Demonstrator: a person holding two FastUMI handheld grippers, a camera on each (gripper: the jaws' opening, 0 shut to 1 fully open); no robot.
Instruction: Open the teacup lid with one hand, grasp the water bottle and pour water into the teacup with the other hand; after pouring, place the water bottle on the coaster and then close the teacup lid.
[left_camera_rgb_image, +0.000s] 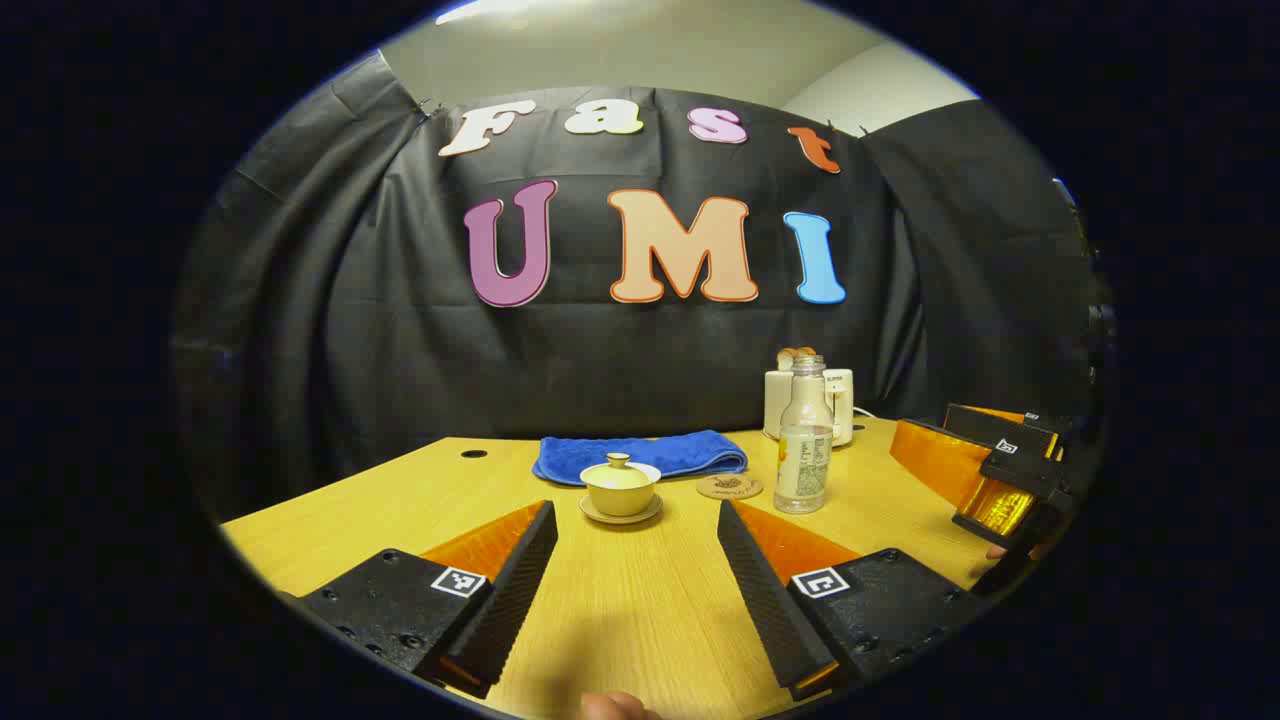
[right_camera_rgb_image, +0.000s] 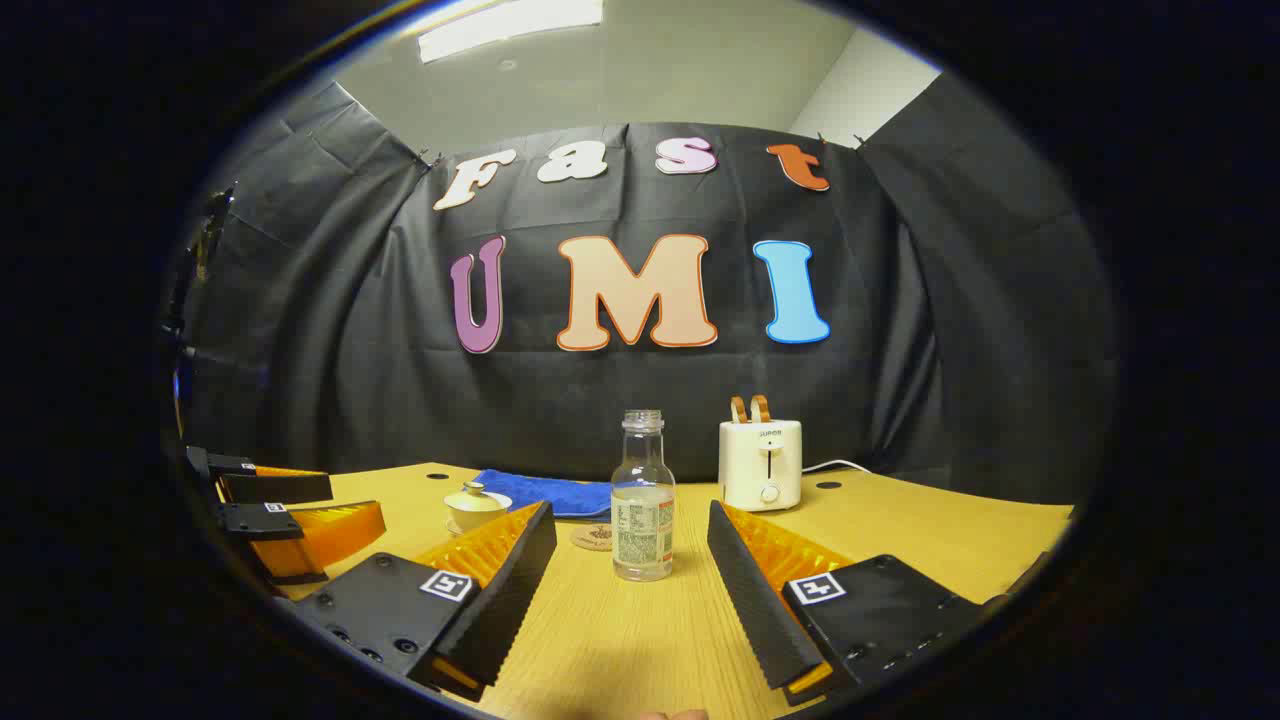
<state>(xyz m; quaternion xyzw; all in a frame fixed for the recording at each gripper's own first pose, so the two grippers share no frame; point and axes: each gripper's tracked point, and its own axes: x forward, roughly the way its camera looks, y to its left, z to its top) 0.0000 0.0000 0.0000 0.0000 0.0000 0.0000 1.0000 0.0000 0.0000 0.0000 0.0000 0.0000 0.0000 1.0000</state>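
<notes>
Yellow wood-grain tabletop (left_camera_rgb_image: 640, 600) is stretching ahead of me, with black cloth draping the booth behind it and a pale ceiling showing above.

In the left gripper view I am holding the left gripper (left_camera_rgb_image: 635, 520) with its ribbed black fingers spread wide, nothing between them. Straight at 12 o'clock, just beyond the tips, the cream glazed teacup (left_camera_rgb_image: 620, 492) is sitting on its saucer with the knobbed lid (left_camera_rgb_image: 620, 466) closed on top. Behind it a soft blue towel (left_camera_rgb_image: 640, 455) is lying folded. At 1 o'clock a round brown coaster (left_camera_rgb_image: 729, 487) is lying flat, and just beside it the clear water bottle (left_camera_rgb_image: 804, 440) is standing upright and uncapped, holding a little water low down. At 3 o'clock the right gripper (left_camera_rgb_image: 1000, 465) is hovering over the table's edge.

In the right gripper view its fingers (right_camera_rgb_image: 745, 570) are also standing wide apart and empty, the bottle at 12 o'clock between and beyond them. A boxy white toaster (right_camera_rgb_image: 760, 465) is standing at 1 o'clock, against the cloth.
</notes>
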